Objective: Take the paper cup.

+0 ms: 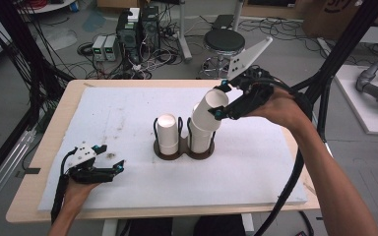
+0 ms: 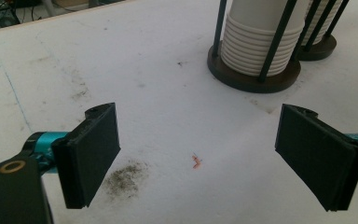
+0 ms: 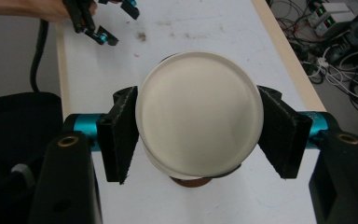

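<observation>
Thing in hand: a white paper cup (image 1: 210,105), upside down and tilted, its flat bottom facing the right gripper's camera (image 3: 199,122).
Where it is: above the right-hand stack (image 1: 201,138) of the two-slot cup holder (image 1: 184,150), near the middle of the desk (image 1: 39,147); its open end sits over the top of that stack, and whether it has come fully free cannot be told from the high view.
Right gripper (image 1: 220,101): clamped on the cup, one black pad on each side of the wall near the closed end.
Left gripper (image 1: 109,158): jaws apart with nothing between them, resting low over the white mat (image 1: 128,103), well apart from the holder.
Left stack (image 1: 167,133): more upside-down cups nested between the holder's black rods.
Weight: judged very light; the cup is likely to swing with any quick move of the hand.
Stiffness: thin paper wall, soft to squeeze; likely firmest close to the bottom disc, where the pads sit now.
Surface: smooth and probably a little slippery against the pads, so a steady moderate squeeze should suit it.
Fragility: it should dent or crease rather than break; a hard pinch at mid-wall would likely flatten it.
Best hold: across the wall beside the closed end, pads opposite each other, as shown.
Risk: nested cups tend to stick, so the one below may lift along with it.
</observation>
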{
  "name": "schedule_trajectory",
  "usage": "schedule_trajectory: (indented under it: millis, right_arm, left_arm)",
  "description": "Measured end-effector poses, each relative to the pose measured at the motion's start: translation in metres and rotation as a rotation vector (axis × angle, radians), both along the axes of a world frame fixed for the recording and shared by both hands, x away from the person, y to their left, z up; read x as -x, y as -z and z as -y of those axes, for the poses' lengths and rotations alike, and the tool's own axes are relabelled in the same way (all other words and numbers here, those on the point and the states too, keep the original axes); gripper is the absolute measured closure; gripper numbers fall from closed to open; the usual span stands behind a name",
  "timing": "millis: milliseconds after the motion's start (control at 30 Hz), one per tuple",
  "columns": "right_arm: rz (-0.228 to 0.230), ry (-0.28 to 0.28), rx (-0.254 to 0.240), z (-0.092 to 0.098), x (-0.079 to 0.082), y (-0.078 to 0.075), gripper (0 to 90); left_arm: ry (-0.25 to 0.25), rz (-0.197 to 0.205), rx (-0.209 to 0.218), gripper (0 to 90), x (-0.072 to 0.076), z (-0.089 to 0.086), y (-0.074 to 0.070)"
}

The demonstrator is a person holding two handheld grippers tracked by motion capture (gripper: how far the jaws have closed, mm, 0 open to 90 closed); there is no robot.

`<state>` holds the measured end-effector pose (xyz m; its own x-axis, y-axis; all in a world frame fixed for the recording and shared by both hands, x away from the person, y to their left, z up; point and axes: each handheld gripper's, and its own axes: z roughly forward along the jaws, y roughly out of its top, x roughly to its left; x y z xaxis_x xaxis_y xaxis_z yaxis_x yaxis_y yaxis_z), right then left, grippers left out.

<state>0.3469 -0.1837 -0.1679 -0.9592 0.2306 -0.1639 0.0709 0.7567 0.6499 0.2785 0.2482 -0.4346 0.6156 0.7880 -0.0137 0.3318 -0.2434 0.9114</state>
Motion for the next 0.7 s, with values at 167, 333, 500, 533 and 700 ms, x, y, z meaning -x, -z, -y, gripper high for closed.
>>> schedule_trajectory:
  millis: [167,333,500,533,700]
  right_arm:
    - [-0.009,-0.017,-0.005,0.003,0.010,0.013,36.0]
    - [-0.017,-0.028,-0.013,0.005,0.015,0.022,35.9]
    - [-0.034,-0.039,-0.020,0.007,0.019,0.032,35.9]
    - [-0.029,-0.037,-0.018,0.007,0.020,0.034,35.9]
    - [-0.046,-0.046,-0.014,0.006,0.022,0.047,35.9]
  left_arm:
    - [0.004,0.000,-0.005,13.5,0.000,0.002,0.000]
    - [0.008,0.000,-0.004,13.5,0.001,0.004,0.000]
    - [0.011,-0.003,-0.006,13.5,0.000,0.005,0.001]
    - [0.010,-0.004,-0.007,13.5,0.000,0.006,0.001]
    - [0.013,-0.006,-0.010,13.5,0.001,0.006,0.001]
